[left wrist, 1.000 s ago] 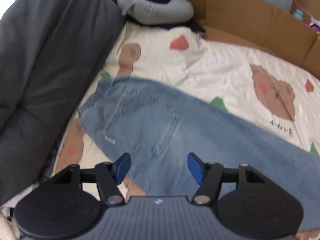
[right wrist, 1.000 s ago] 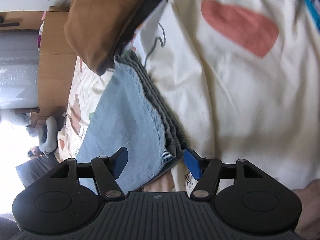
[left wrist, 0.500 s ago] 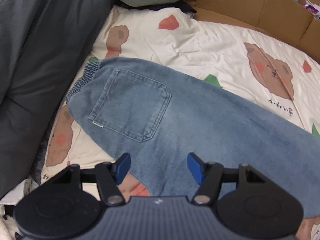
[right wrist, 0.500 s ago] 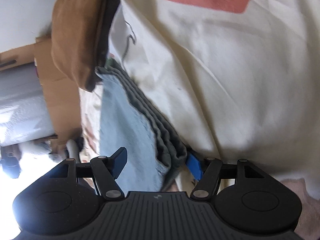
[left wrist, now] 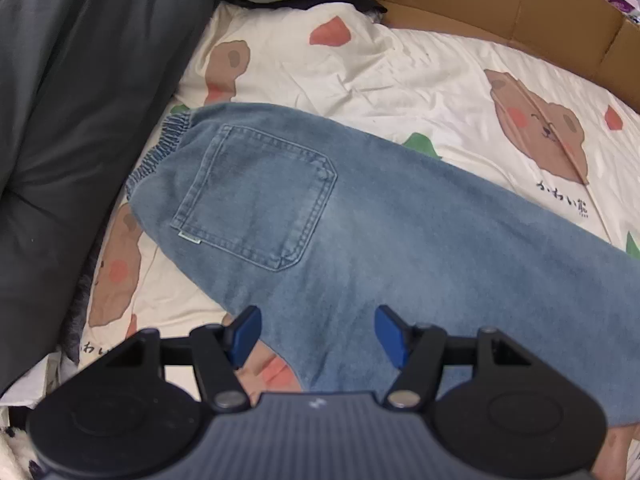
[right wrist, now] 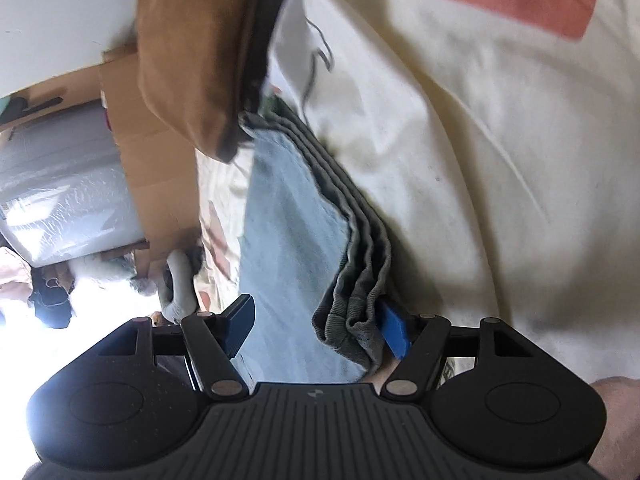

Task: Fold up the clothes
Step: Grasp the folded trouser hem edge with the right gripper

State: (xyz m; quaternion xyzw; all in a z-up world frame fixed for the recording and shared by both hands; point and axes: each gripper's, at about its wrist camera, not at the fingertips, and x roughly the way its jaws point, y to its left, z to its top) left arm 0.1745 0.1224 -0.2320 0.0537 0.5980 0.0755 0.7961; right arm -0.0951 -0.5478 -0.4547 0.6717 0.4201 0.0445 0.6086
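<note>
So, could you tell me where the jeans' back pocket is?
Left wrist view: back pocket sits centre-left on the jeans, beside the elastic waistband.

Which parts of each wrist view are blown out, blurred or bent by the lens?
Left wrist view: even light, no glare; the jeans look fairly sharp, slightly soft; the cardboard wall curves with fisheye distortion. Right wrist view: the lower left is blown out white; the cream sheet and brown cloth are blurred; the jeans hem is sharper.
</note>
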